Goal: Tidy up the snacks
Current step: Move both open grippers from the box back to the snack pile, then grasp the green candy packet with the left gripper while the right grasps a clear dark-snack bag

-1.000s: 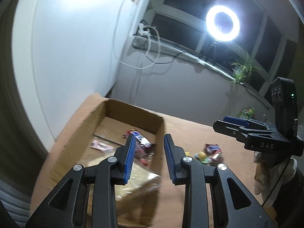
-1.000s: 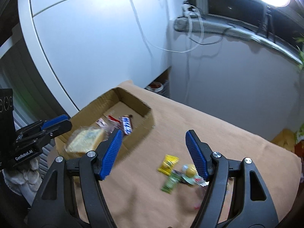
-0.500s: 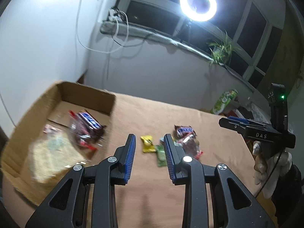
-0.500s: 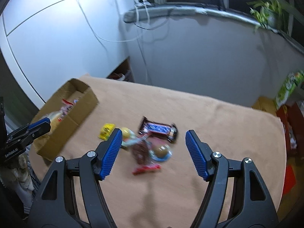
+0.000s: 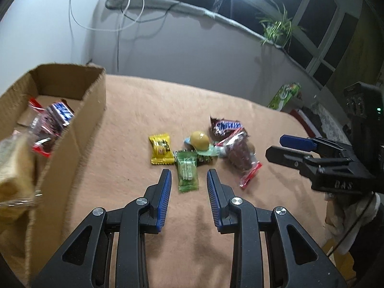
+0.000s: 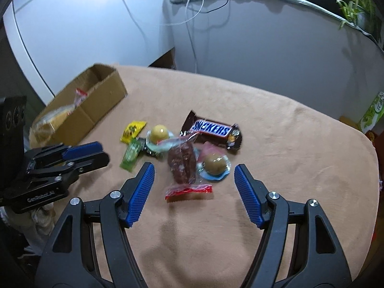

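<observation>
left gripper (image 5: 189, 180) tilted down over green candy (image 5: 188, 171), jaws parted, empty | right gripper (image 6: 194, 177) tilted down over snack pile by Snickers bar (image 6: 211, 129), jaws wide, empty | cardboard box (image 5: 79, 124) left, bagged snacks inside | second round candy (image 6: 214, 164) only in right view

A brown Snickers bar (image 6: 211, 129) with blue lettering, a yellow candy wrapper (image 5: 161, 148), a green one (image 5: 187, 171), a red-ended clear packet (image 6: 183, 168), tan tablecloth (image 6: 276, 144), brown cardboard box (image 5: 92, 110).
</observation>
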`<state>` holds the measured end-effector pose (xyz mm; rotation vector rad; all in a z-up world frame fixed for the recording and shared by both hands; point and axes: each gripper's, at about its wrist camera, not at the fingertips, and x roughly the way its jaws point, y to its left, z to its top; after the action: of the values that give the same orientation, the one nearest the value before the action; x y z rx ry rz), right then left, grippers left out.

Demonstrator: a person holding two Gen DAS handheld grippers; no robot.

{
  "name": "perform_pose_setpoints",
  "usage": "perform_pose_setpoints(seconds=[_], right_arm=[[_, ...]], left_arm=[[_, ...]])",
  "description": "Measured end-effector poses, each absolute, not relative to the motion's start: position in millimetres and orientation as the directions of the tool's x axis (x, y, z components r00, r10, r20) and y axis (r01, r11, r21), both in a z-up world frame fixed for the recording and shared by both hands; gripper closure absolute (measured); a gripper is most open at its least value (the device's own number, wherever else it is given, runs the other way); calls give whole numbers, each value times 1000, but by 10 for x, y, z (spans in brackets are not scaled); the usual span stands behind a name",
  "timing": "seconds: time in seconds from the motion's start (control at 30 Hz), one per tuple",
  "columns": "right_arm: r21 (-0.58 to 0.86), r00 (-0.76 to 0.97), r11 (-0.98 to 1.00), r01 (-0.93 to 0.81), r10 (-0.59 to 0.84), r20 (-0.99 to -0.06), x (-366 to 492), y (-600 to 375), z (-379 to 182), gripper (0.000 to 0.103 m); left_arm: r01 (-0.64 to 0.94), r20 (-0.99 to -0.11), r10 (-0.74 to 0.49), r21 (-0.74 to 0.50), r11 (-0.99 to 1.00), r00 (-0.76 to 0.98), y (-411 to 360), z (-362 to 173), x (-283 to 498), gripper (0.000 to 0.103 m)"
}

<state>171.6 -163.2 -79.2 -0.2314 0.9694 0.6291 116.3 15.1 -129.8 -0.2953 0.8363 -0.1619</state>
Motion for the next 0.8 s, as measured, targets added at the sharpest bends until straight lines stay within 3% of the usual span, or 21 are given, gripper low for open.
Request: perform_pose_setpoints(seconds=[0.2,0.37,0.73,0.8], right_arm=[[95,377,792,-603,389,-841,1744,-1594,-945,32],[107,353,783,-613,393,-849,1785,-1582,-1020,47],[79,339,759,-646,378,-862,1822,-1427,-1114,48],[69,338,753,-654,372,-864,1812,-1397,-1124,54]], left_arm=[[46,-730,-235,-269,962,642,31,-1416,1281,74],[68,-740,-213,-221,973,638,-76,-1467,1344,74],[68,-762,-167,-159,985,626,-143,-1548,1445,82],[71,-763,-166,-156,985,625,-142,-1549,1458,82]])
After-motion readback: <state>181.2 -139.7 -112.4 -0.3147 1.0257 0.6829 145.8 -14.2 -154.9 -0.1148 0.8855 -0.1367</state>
